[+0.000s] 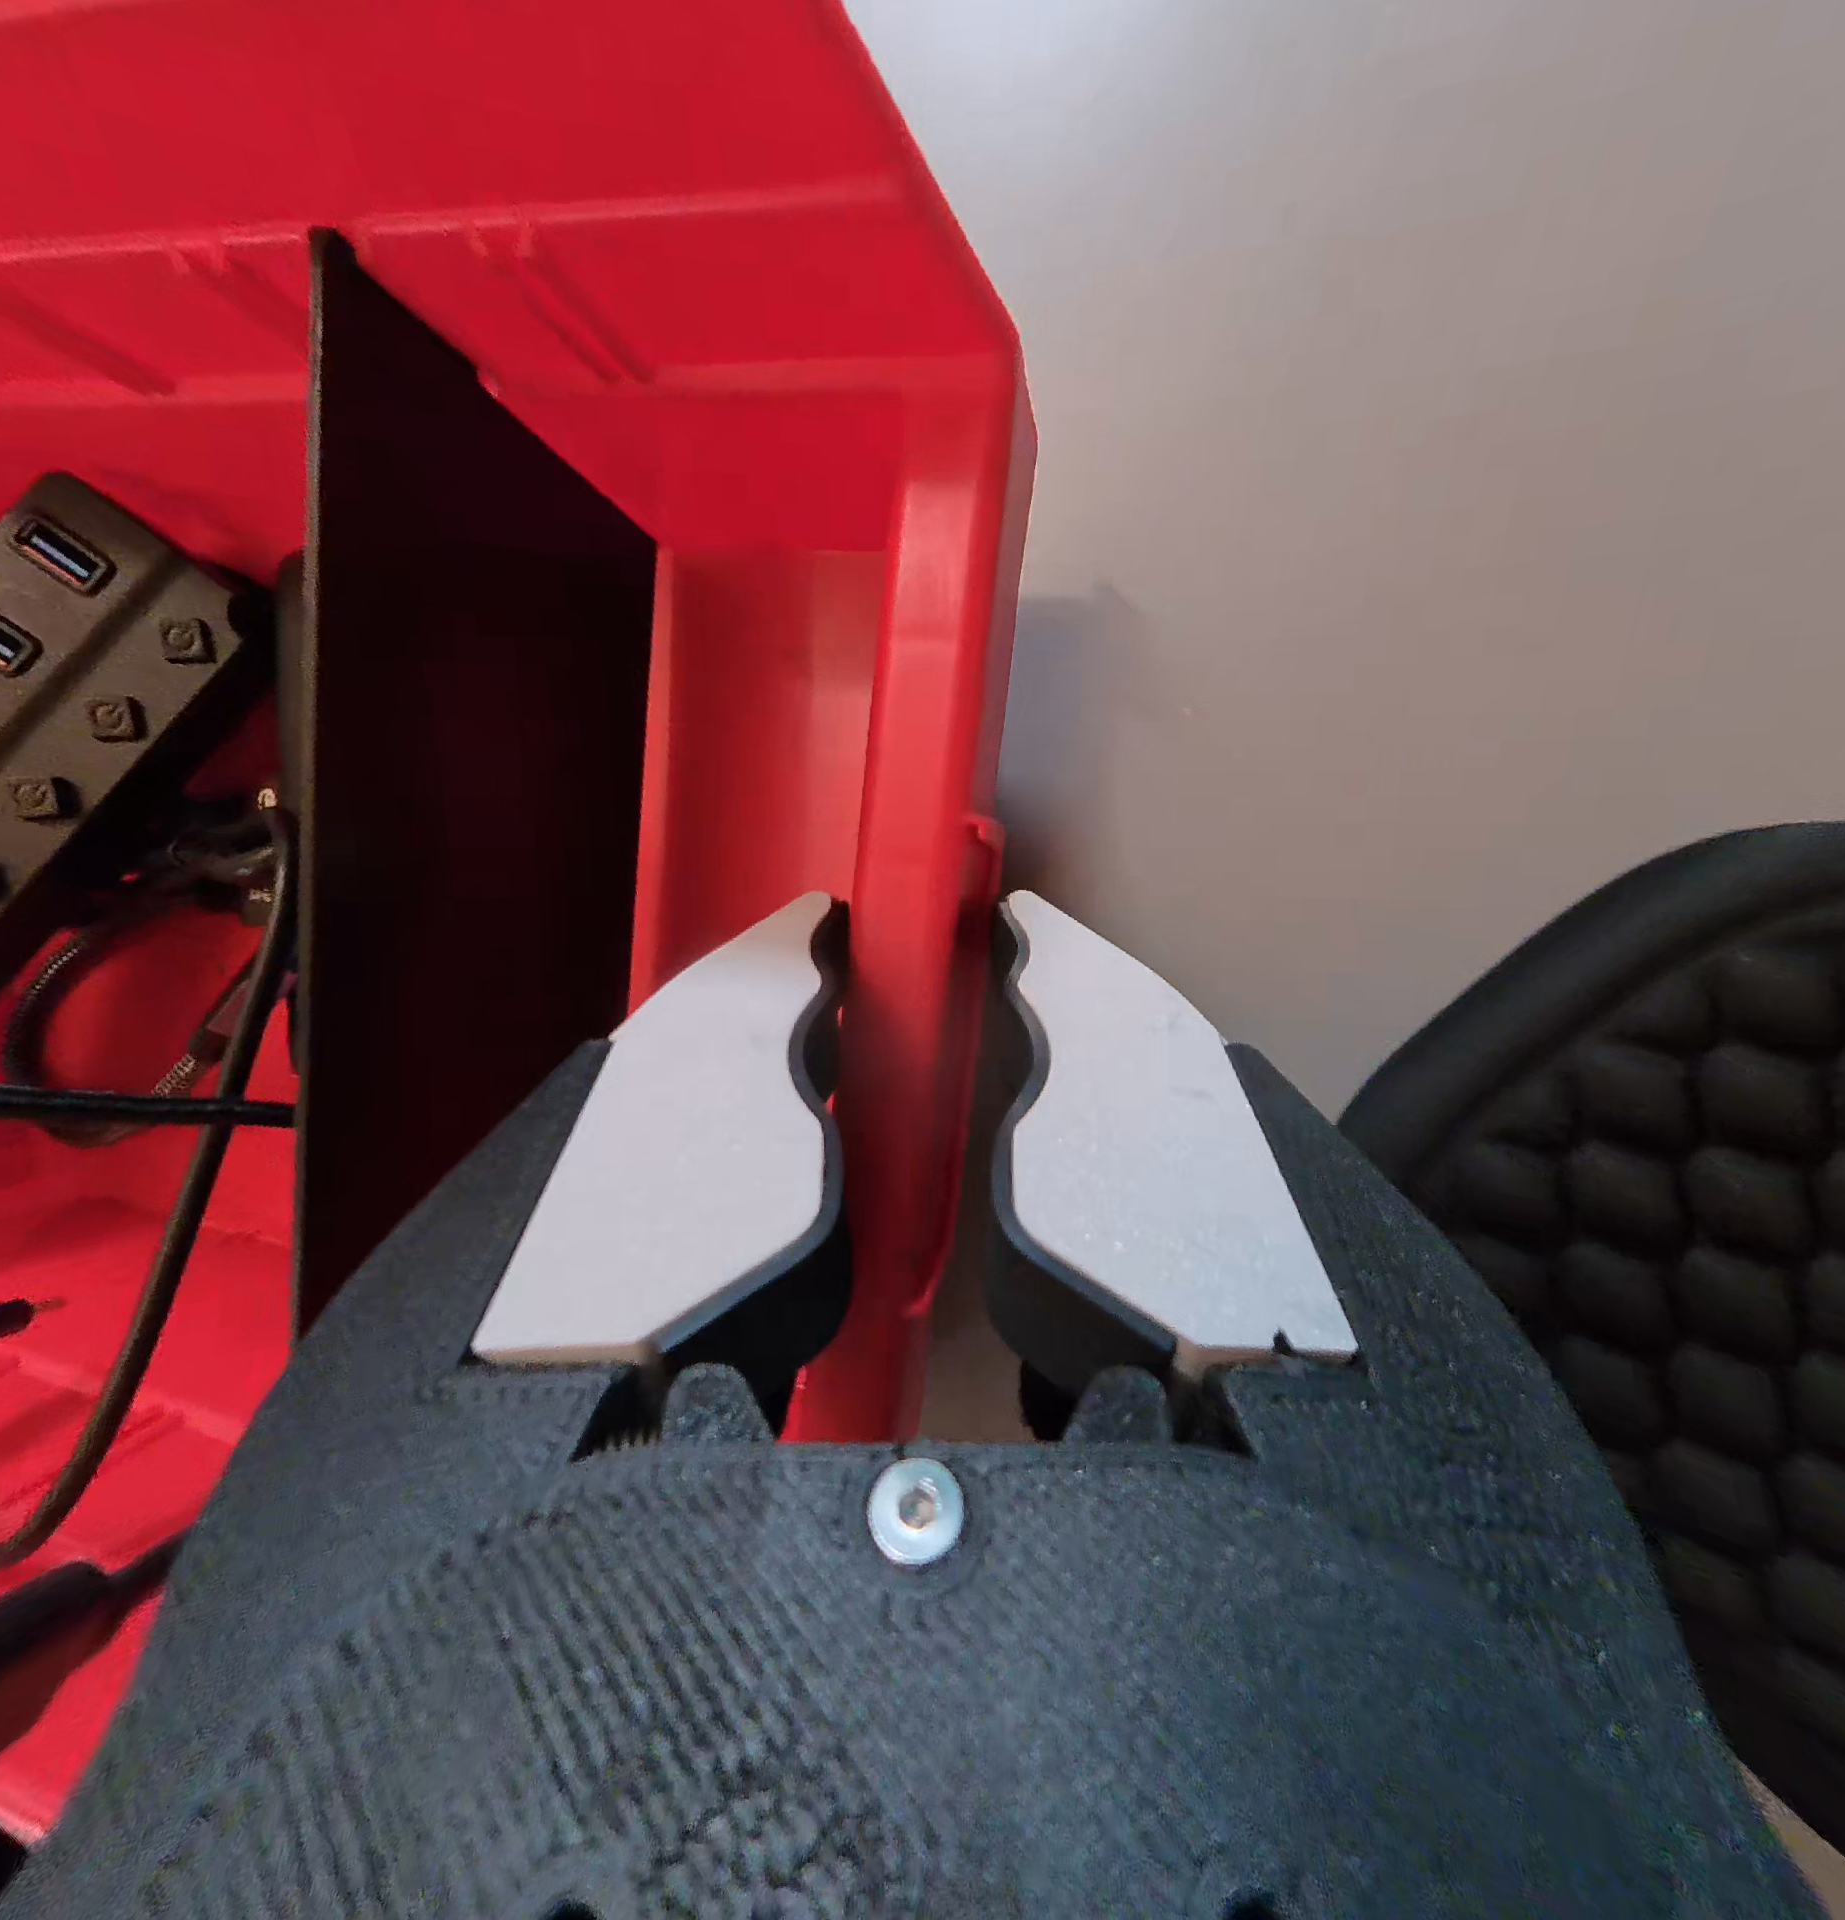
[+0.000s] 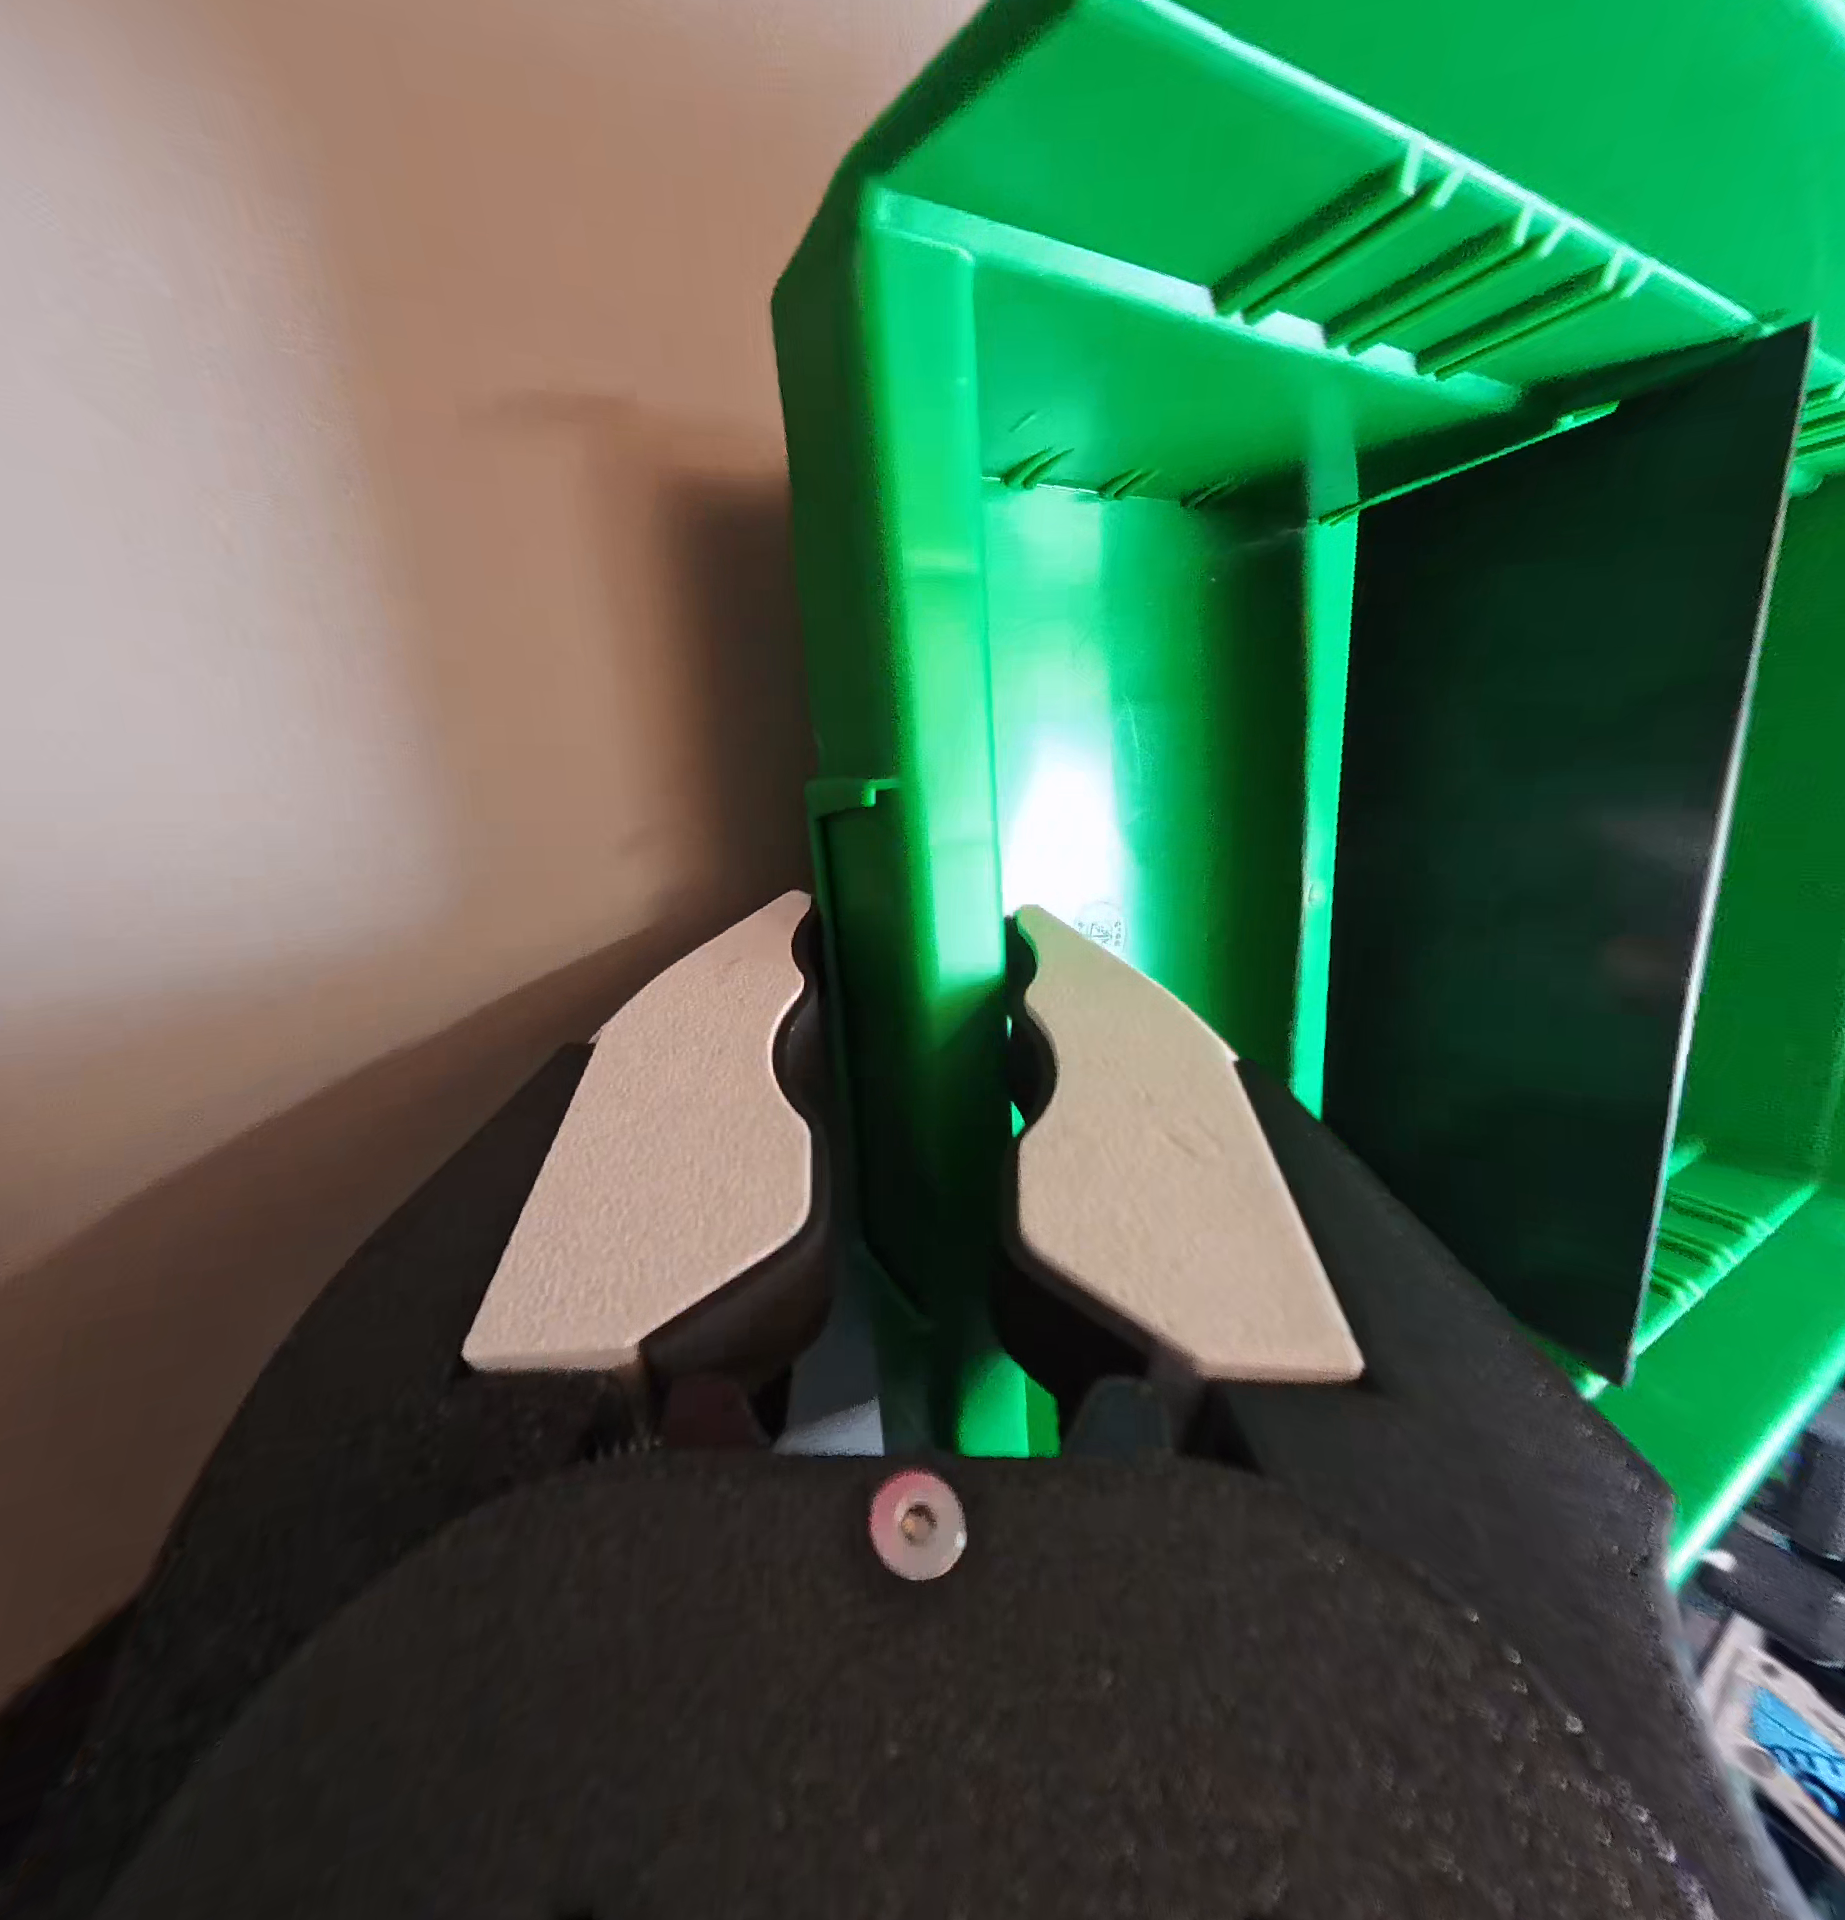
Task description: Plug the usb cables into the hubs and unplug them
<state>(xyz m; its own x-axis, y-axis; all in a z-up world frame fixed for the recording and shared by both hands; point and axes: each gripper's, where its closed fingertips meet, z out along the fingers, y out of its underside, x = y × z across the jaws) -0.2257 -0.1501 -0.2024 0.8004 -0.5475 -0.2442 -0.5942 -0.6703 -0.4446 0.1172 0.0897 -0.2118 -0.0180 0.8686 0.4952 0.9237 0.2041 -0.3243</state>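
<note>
At nine o'clock inside the red bin (image 1: 689,312), the hub (image 1: 76,665) lies among limp cables (image 1: 170,1195); its rigid body looks best held by the sides. Left gripper (image 1: 918,914) clamps the red bin's wall, right gripper (image 2: 913,920) the green bin (image 2: 1157,416) wall.

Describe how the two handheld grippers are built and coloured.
Both look alike. The left gripper and right gripper each have a rough-textured black printed body, a silver hex-socket screw at the centre, and two pale grey curved finger plates backed by wavy black pads. No cables, sleeves or markings show.
</note>
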